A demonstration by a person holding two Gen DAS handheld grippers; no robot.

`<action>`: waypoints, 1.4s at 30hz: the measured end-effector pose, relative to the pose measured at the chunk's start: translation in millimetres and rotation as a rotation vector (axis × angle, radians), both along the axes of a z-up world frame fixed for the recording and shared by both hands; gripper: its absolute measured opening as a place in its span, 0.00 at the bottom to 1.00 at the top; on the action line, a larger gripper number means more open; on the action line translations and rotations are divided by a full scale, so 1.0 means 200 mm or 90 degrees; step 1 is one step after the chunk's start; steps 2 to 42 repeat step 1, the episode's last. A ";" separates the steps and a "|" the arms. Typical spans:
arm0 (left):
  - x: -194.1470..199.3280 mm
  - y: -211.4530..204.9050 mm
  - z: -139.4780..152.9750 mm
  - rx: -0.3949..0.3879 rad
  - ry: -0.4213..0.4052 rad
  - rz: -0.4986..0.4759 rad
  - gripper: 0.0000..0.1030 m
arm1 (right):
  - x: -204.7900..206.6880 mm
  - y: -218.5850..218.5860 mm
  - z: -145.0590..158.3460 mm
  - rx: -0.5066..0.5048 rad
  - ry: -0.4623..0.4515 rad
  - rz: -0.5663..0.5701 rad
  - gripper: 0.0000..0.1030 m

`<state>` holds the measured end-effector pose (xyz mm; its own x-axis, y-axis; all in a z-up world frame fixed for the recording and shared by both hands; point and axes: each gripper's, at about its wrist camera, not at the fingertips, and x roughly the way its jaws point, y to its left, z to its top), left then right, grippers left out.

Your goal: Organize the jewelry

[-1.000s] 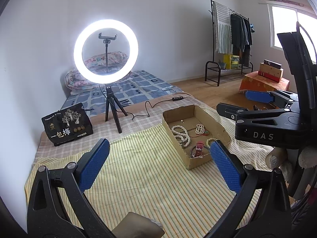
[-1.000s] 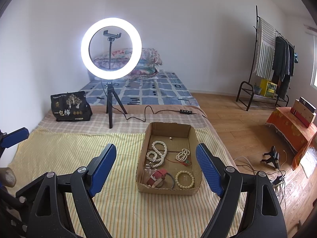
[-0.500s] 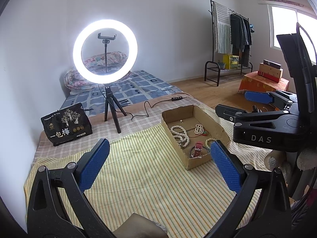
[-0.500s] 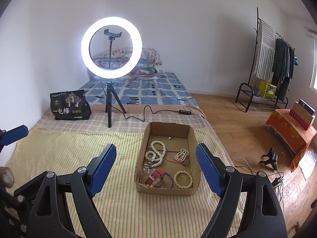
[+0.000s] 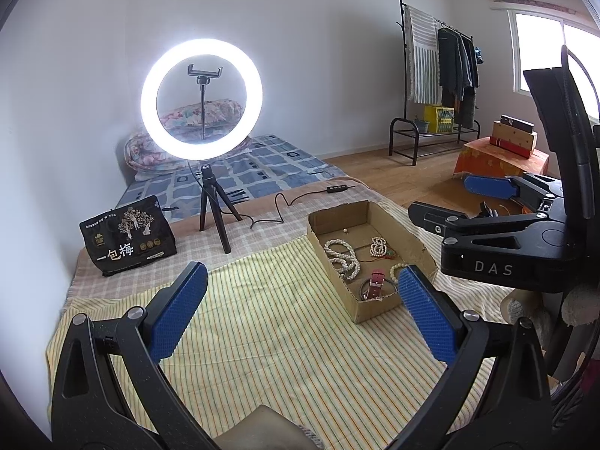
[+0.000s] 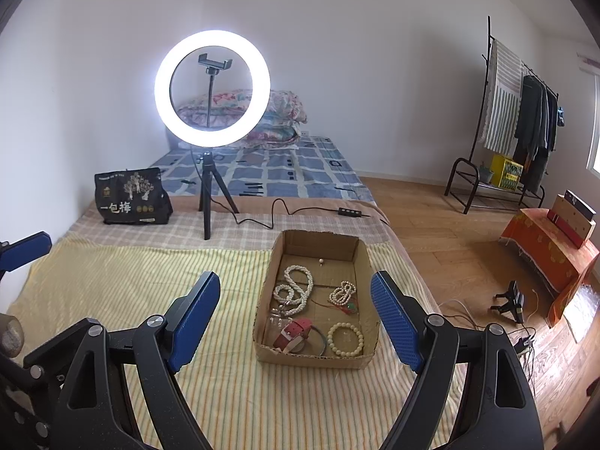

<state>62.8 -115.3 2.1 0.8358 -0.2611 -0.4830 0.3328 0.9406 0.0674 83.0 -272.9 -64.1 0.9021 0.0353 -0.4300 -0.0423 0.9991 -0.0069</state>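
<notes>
A shallow cardboard box [image 6: 317,242] sits on the yellow striped cloth [image 6: 131,281]. It holds a long white bead necklace [image 6: 294,290], a small white bead string [image 6: 342,292], a white bead bracelet [image 6: 345,338] and a red strap watch [image 6: 296,333]. My right gripper [image 6: 296,318] is open and empty, held above the box's near end. My left gripper [image 5: 300,311] is open and empty over the cloth, left of the box [image 5: 345,213]. The right gripper's body [image 5: 498,236] shows at the right of the left wrist view.
A lit ring light on a black tripod [image 6: 212,90] stands behind the cloth, with its cable [image 6: 285,210] trailing right. A black printed bag [image 6: 131,197] stands at the far left. A clothes rack [image 6: 521,120] and an orange-covered stand [image 6: 551,251] are on the floor to the right.
Both grippers have drifted very slightly; the view barely shifts. Both stay open and empty, and the jewelry has not moved.
</notes>
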 end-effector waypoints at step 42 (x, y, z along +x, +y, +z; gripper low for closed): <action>0.00 0.00 0.00 0.000 0.000 0.000 1.00 | 0.00 0.00 0.00 0.000 0.000 0.000 0.80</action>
